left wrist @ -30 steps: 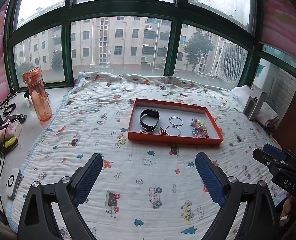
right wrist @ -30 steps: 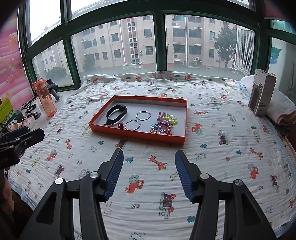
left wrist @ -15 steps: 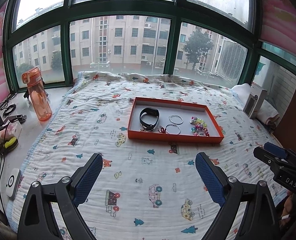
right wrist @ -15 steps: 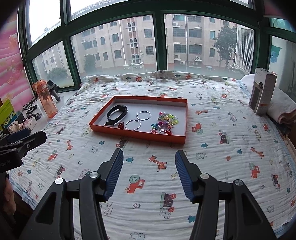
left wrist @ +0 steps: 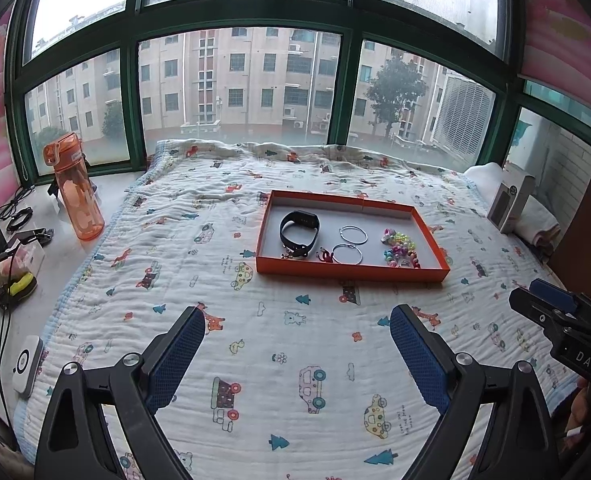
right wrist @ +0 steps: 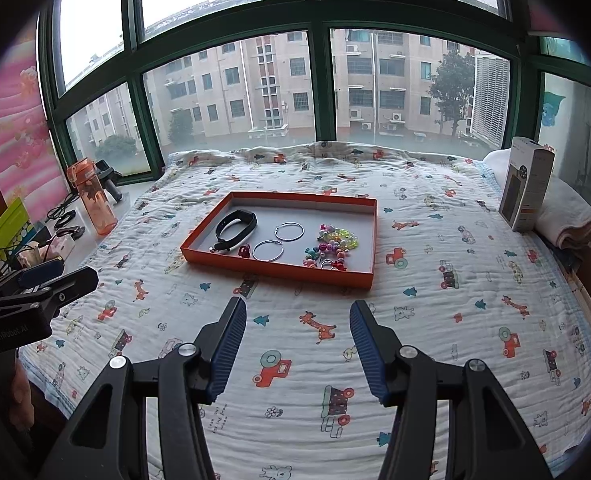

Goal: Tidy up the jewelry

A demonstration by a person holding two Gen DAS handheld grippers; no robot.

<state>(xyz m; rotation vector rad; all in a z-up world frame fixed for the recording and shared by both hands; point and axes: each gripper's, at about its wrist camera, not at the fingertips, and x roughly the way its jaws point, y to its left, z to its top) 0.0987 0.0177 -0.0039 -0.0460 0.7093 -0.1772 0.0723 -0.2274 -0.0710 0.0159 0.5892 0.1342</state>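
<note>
An orange tray [left wrist: 351, 272] [right wrist: 275, 270] with a grey floor lies on the patterned bed cover. In it are a black wristband [left wrist: 298, 232] [right wrist: 234, 227], two silver hoops [left wrist: 353, 235] [right wrist: 289, 231], a small red piece [left wrist: 324, 256] [right wrist: 244, 251] and a heap of coloured beads [left wrist: 399, 246] [right wrist: 331, 246]. My left gripper [left wrist: 297, 322] is open and empty, well short of the tray. My right gripper [right wrist: 298, 310] is open and empty, also short of the tray. Each gripper shows at the edge of the other's view.
An orange water bottle [left wrist: 75, 190] [right wrist: 93, 198] stands on the sill at the left, with cables and small devices [left wrist: 15, 264] near it. A white box [left wrist: 509, 204] [right wrist: 529, 188] stands on folded towels [right wrist: 567, 216] at the right. Windows lie behind the bed.
Both views have shifted only slightly. The grippers stay open and the tray's contents have not moved.
</note>
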